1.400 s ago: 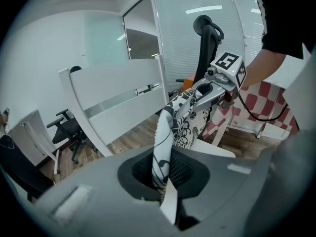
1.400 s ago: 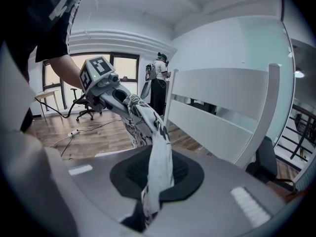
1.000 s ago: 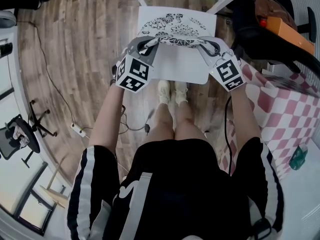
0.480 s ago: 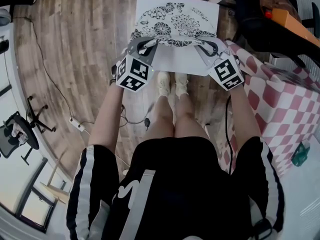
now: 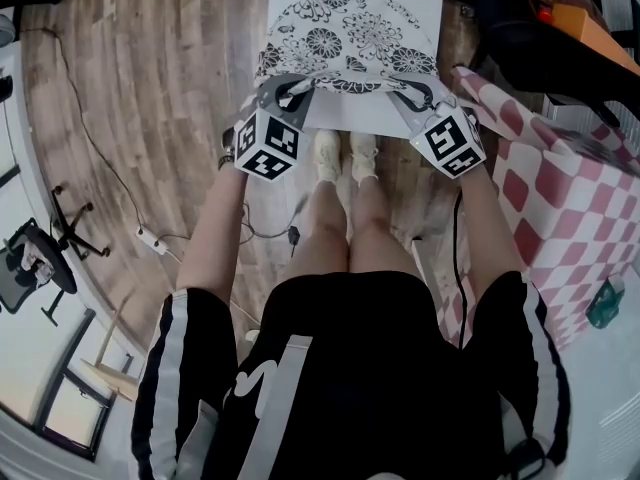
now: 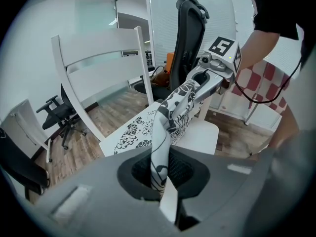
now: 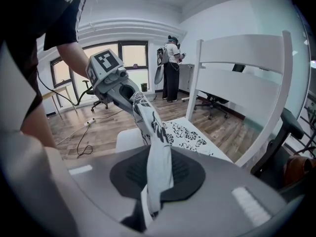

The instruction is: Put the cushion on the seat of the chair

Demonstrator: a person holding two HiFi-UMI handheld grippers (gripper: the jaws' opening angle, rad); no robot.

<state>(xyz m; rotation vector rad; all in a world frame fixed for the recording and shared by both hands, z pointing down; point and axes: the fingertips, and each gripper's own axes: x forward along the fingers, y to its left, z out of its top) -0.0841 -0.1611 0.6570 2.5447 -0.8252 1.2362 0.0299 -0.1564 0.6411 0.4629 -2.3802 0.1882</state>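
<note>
- White cushion [image 5: 350,43] with a black flower print was spread over the chair seat [image 5: 360,118]; its far part appeared to lie flat on the seat, toward the chair back [image 6: 98,58].
- Near edge of the cushion was bunched and pulled taut between the two tongs, above the front part of the seat. A bare white strip of the seat showed below that edge in the head view.
- Left gripper [image 5: 285,88]: jaws closed almost fully, pinching the near left corner of the cushion. In its own view the printed cloth ran straight out from between the pads toward the other gripper.
- Right gripper [image 5: 420,93]: jaws likewise closed tight on the near right corner, with the cloth folded between the pads.
- Both grippers pointed downward and away from the person, at about the same height, one at each front corner of the seat.
- Person stood close to the front of the chair, shoes [image 5: 345,158] just beside the seat's front edge.
- Wood floor [image 5: 170,88] lay under the chair, with a cable [image 5: 100,158] trailing to the left.
- Red-and-white chequered cloth [image 5: 570,188] sat to the right of the chair, near the right gripper but apart from it.
</note>
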